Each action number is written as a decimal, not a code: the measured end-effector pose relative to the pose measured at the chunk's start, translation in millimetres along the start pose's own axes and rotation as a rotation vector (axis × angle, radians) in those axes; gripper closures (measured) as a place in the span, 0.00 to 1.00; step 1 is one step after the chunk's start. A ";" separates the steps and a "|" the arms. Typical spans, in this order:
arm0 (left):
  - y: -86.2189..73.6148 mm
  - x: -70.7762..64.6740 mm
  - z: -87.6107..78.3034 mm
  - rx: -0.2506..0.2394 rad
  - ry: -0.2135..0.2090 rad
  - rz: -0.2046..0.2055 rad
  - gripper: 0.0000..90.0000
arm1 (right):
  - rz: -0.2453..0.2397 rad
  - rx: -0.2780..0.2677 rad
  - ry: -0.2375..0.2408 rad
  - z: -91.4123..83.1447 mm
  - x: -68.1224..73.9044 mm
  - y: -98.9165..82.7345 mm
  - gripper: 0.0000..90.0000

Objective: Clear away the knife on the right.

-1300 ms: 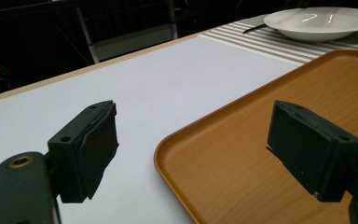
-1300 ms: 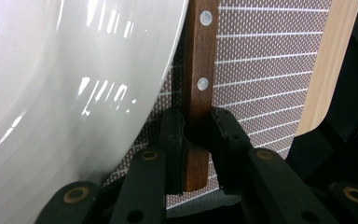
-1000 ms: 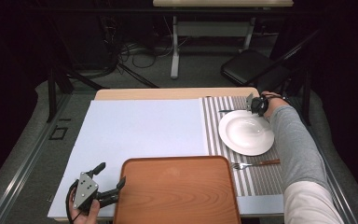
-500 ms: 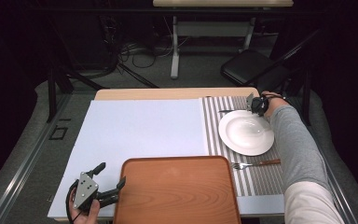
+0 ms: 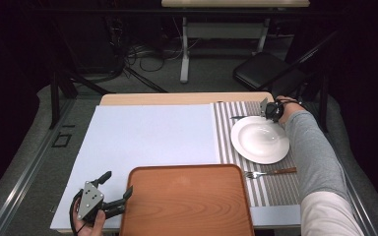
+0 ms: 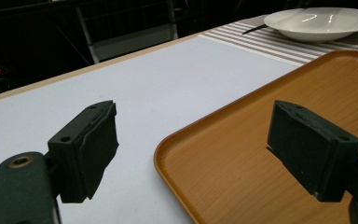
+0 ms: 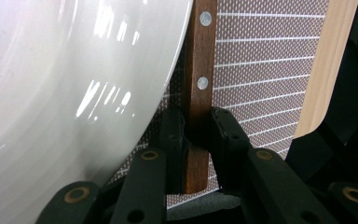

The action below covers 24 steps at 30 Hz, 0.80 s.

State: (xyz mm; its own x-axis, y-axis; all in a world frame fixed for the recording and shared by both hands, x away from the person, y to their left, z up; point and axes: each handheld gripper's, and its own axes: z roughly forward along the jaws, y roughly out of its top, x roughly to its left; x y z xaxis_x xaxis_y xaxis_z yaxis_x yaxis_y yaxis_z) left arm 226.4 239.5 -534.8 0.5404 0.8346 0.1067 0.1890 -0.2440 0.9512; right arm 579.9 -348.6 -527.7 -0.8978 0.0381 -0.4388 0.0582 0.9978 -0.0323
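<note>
Wooden knife handle (image 7: 196,88), riveted, lies at the striped placemat's (image 7: 265,60) far right corner beside the white plate (image 7: 70,84); nothing has shifted. Right gripper (image 7: 196,135) clamps it, lift pending. Left gripper (image 6: 200,149) gapes, empty.

Right gripper (image 7: 196,135) fingers clamped together at the table's far right; left gripper (image 5: 114,183) fingers spread wide

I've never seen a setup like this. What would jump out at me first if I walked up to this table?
Probably the white plate on the striped placemat at the far right, where the right gripper is shut on a wooden knife handle lying just beside the plate's rim. Next comes the big orange-brown tray at the near edge, with the left gripper open at its left corner. A fork lies between plate and tray.
</note>
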 end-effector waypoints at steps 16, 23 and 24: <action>0.1 0.0 0.1 0.000 0.001 0.001 0.17 | 0.015 -0.022 -0.006 -5.6 -2.4 -3.3 0.85; 0.2 0.1 0.2 0.000 0.001 0.000 0.17 | 0.037 -0.038 -0.005 -10.6 -3.2 -3.6 0.85; 0.2 0.0 0.2 0.000 0.001 0.000 0.17 | 0.026 -0.044 -0.009 -11.8 -4.5 -3.4 0.85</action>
State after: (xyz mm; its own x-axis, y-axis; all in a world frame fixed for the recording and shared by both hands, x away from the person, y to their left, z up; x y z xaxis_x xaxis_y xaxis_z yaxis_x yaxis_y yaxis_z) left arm 226.6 239.4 -534.7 0.5395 0.8351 0.1072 0.1885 -0.2439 0.9513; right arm 578.7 -351.6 -515.1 -0.8922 0.0642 -0.4471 0.0625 0.9979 0.0185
